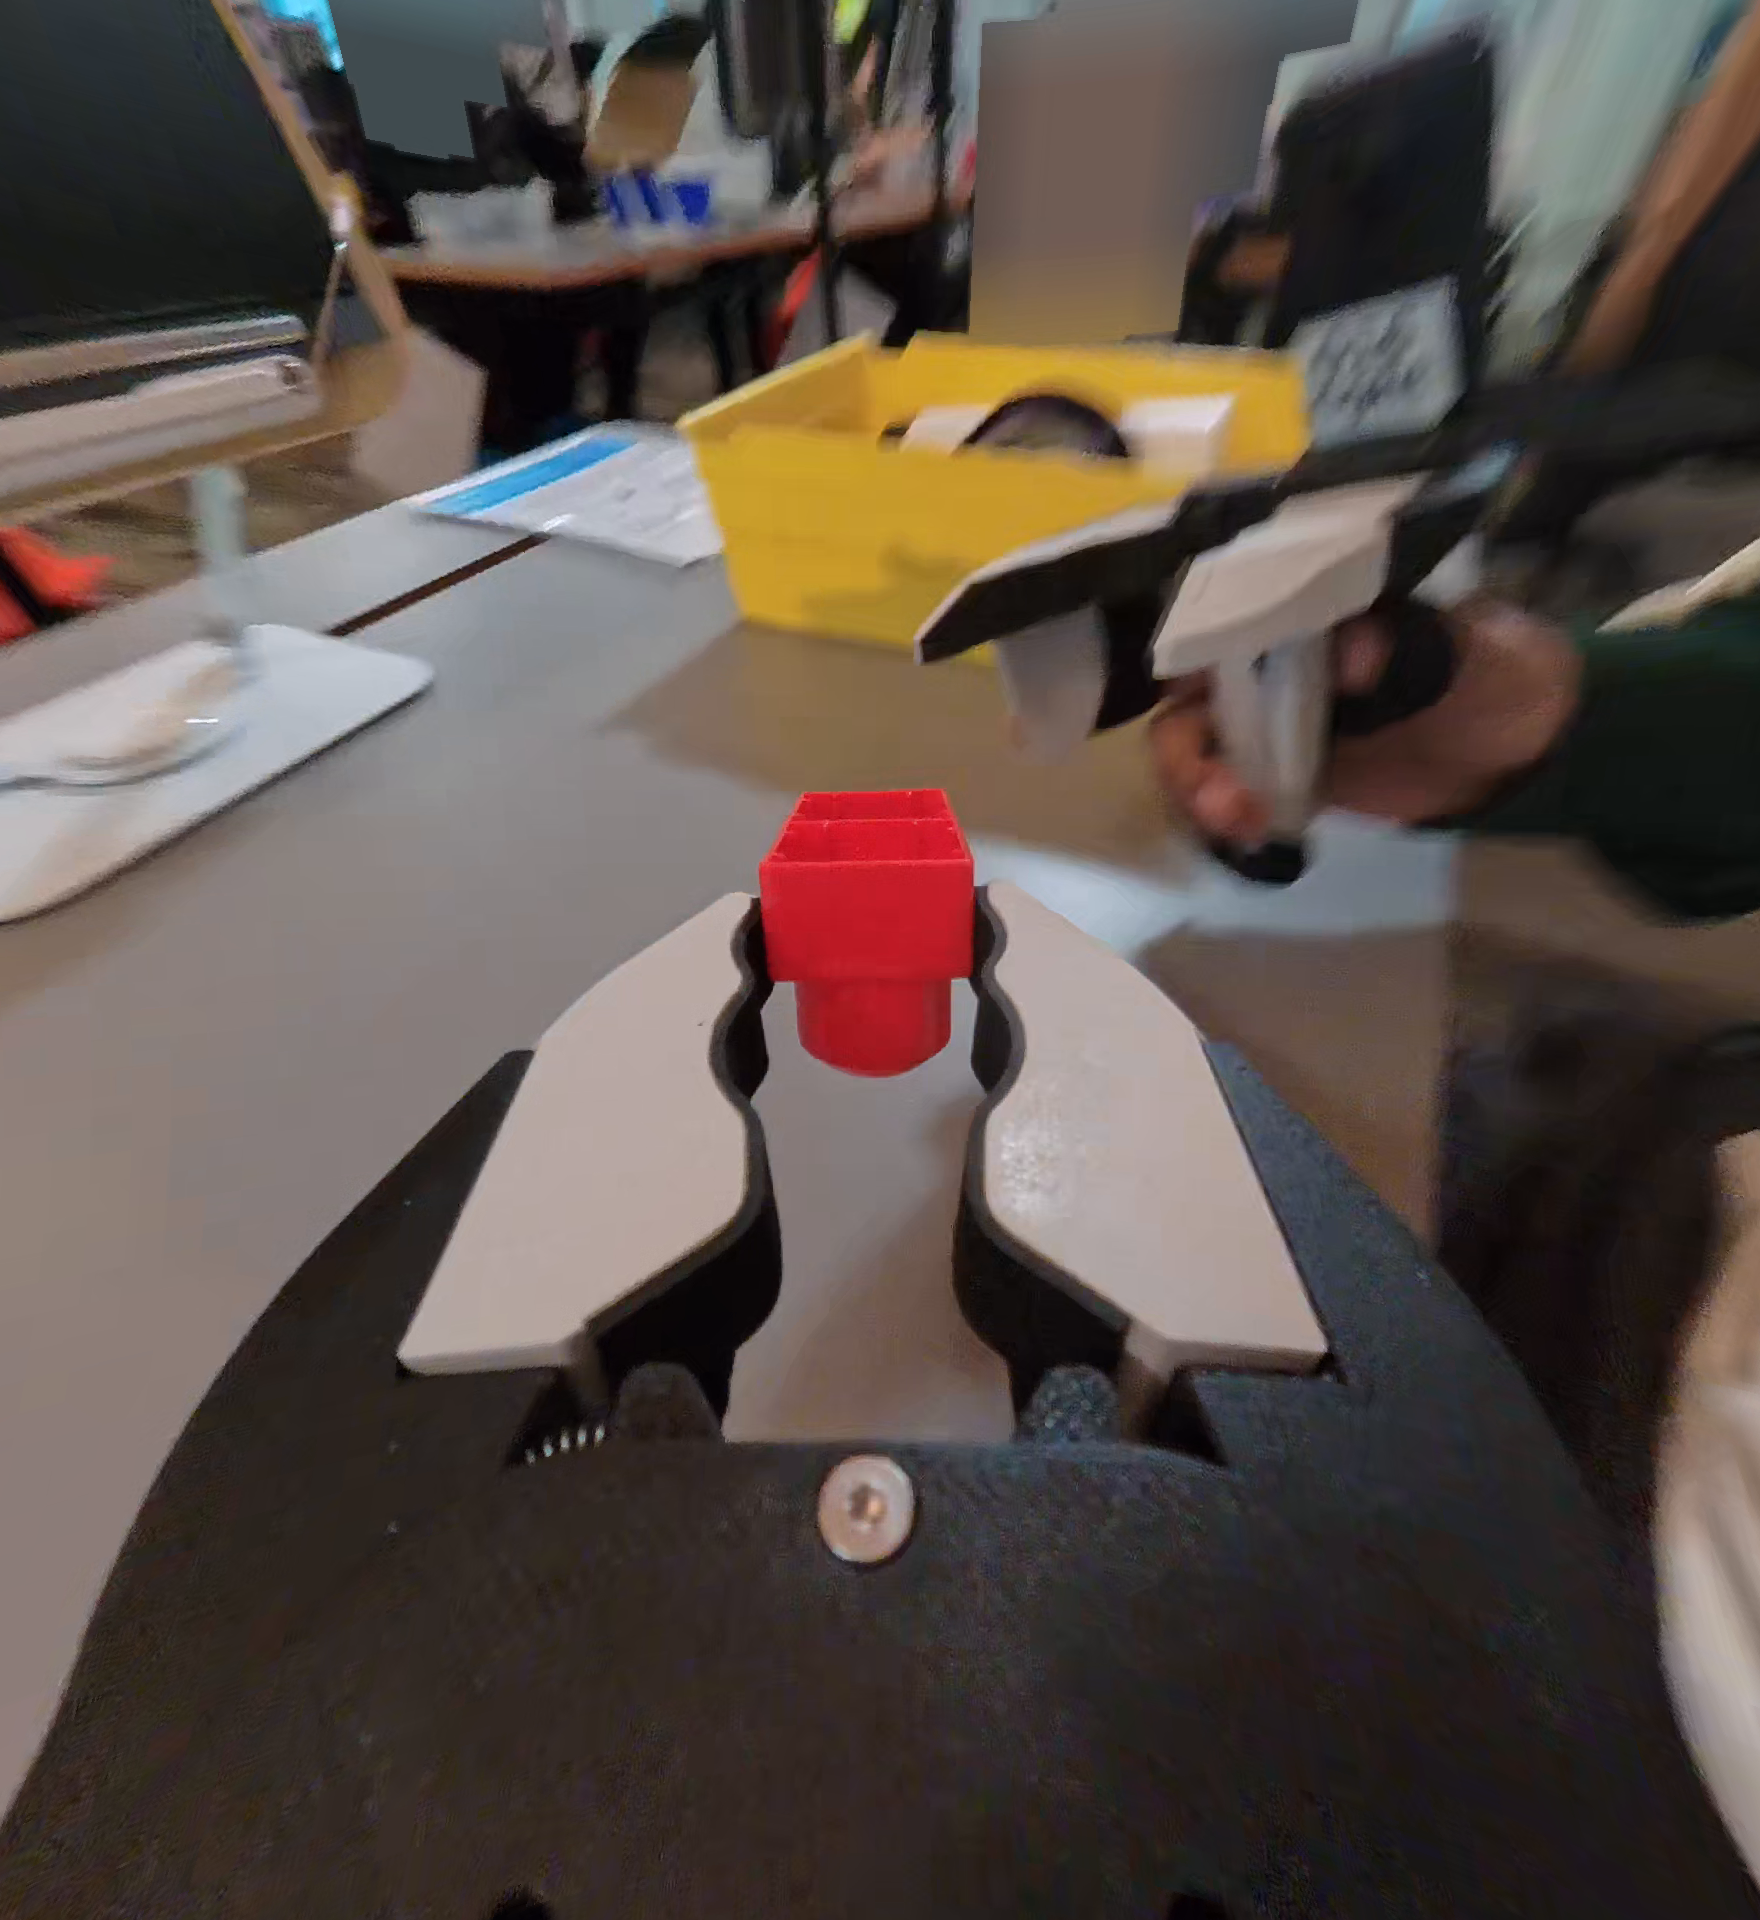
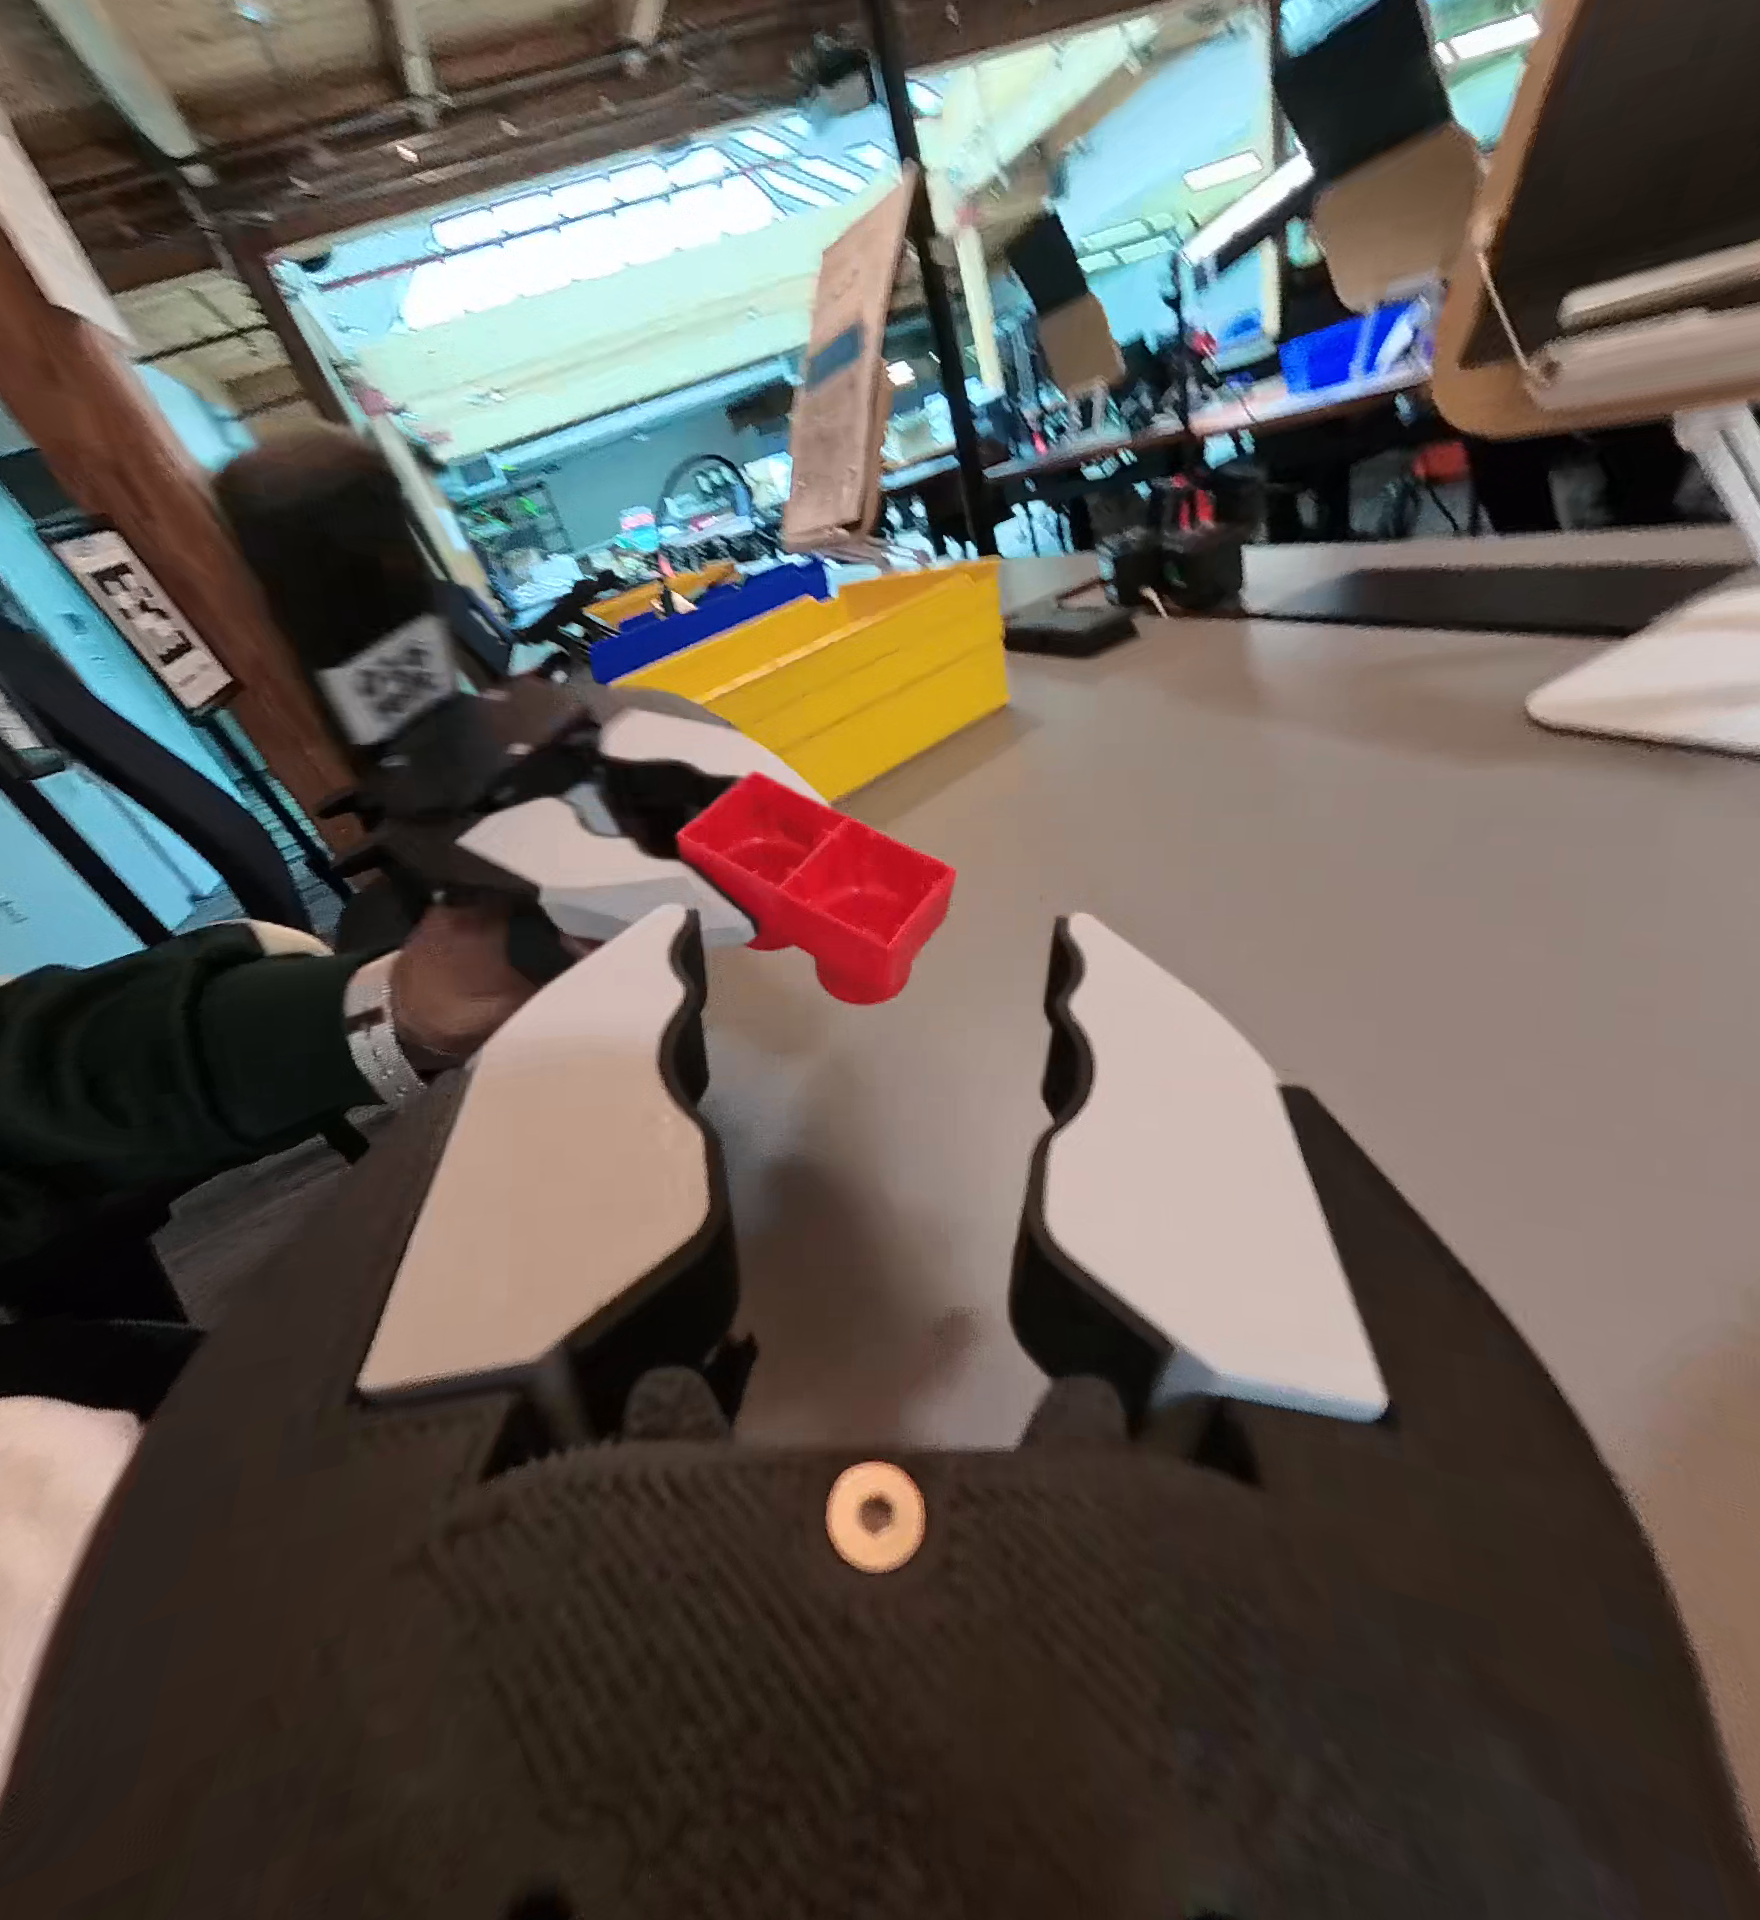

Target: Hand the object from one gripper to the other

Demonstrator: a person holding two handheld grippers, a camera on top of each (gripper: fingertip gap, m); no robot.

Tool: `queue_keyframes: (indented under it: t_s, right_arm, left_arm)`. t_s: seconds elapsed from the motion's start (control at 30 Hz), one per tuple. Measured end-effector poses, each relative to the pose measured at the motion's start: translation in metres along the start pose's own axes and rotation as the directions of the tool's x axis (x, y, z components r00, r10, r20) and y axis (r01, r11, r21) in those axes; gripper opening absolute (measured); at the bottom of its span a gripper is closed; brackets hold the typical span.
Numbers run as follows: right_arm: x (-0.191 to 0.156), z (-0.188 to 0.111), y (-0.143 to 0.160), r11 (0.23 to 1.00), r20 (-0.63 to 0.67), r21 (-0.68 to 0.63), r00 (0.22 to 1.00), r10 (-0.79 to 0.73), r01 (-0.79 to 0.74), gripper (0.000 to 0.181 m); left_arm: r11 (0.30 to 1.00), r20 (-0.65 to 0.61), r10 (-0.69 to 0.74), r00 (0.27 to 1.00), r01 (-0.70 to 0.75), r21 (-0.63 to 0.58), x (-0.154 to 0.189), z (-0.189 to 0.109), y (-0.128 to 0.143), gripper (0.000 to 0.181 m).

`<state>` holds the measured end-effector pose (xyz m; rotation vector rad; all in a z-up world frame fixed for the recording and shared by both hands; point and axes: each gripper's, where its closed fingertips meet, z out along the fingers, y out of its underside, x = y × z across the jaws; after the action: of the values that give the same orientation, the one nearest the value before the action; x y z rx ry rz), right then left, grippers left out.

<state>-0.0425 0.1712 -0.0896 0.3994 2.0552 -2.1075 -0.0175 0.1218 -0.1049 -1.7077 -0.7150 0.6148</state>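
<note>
The small red plastic two-cell block with round pegs underneath (image 1: 868,925) is held clear above the grey tabletop (image 1: 440,831), pinched at one end between the tips of the left gripper (image 1: 871,935), whose grey fingers are clamped on its square sides. From the right wrist view the block (image 2: 819,894) juts out free beyond those tips, open cells up, with only the near cell's end gripped. The right gripper (image 2: 876,945) has its fingers spread wide with nothing between them, pointed toward the block and just short of it. A yellow plastic bin (image 1: 855,540) sits on the table beyond the block. The likely trouble is a dropped block: the left hold is shallow, so a nudge from an arriving right finger could twist it loose, and letting go before the right fingers have closed on the free cell would send it to the table.
</note>
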Motion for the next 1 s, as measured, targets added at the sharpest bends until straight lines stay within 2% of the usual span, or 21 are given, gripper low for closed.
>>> queue_keyframes:
  t_s: [0.1, 0.17, 0.27, 0.43, 0.57, 0.63, 0.67, 0.73, 0.87, 0.93, 1.0]
  right_arm:
    - [-0.002, 0.007, 0.011, 0.995, -0.032, -0.045, 0.995, 0.092, -0.094, 0.074]
    - [-0.006, 0.012, 0.017, 0.987, -0.049, -0.066, 0.989, 0.141, -0.144, 0.081]
    - [-0.009, 0.017, 0.031, 0.978, -0.091, -0.141, 0.986, 0.14, -0.151, 0.091]
    - [-0.013, 0.023, 0.047, 0.964, -0.128, -0.239, 0.988, 0.083, -0.112, 0.097]
    - [-0.017, 0.025, 0.054, 0.954, -0.121, -0.255, 0.984, 0.129, -0.156, 0.1]
    - [-0.019, 0.025, 0.055, 0.951, -0.103, -0.262, 0.985, 0.141, -0.163, 0.092]
    - [-0.021, 0.024, 0.055, 0.949, -0.086, -0.272, 0.986, 0.141, -0.159, 0.079]
    - [-0.022, 0.023, 0.054, 0.946, -0.08, -0.285, 0.988, 0.135, -0.152, 0.075]
    - [-0.024, 0.021, 0.041, 0.96, -0.047, -0.23, 0.987, 0.151, -0.158, 0.075]
    - [-0.022, 0.017, 0.028, 0.972, -0.011, -0.157, 0.984, 0.177, -0.176, 0.075]
    - [-0.023, 0.012, 0.01, 0.981, 0.062, -0.066, 0.981, 0.185, -0.181, 0.075]
  left_arm:
    - [0.956, 0.142, 0.264, 0.954, -0.239, -0.172, -0.004, 0.002, 0.007, 0.036]
    - [0.903, 0.166, 0.393, 0.904, -0.345, -0.256, 0.001, 0.006, 0.012, 0.037]
    - [0.836, 0.152, 0.498, 0.854, -0.426, -0.345, 0.012, 0.014, 0.021, 0.037]
    - [0.745, 0.153, 0.625, 0.766, -0.526, -0.409, 0.02, 0.016, 0.021, 0.037]
    - [0.669, 0.141, 0.715, 0.685, -0.611, -0.423, 0.028, 0.019, 0.02, 0.038]
    - [0.632, 0.136, 0.754, 0.643, -0.653, -0.418, 0.034, 0.02, 0.018, 0.037]
    - [0.616, 0.134, 0.77, 0.624, -0.671, -0.414, 0.037, 0.02, 0.016, 0.037]
    - [0.593, 0.131, 0.789, 0.6, -0.688, -0.419, 0.039, 0.021, 0.016, 0.037]
    - [0.594, 0.164, 0.799, 0.579, -0.715, -0.367, 0.04, 0.021, 0.009, 0.038]
    - [0.632, 0.211, 0.774, 0.597, -0.703, -0.326, 0.036, 0.021, 0.003, 0.072]
    - [0.72, 0.221, 0.694, 0.685, -0.648, -0.248, 0.035, 0.022, -0.001, 0.092]
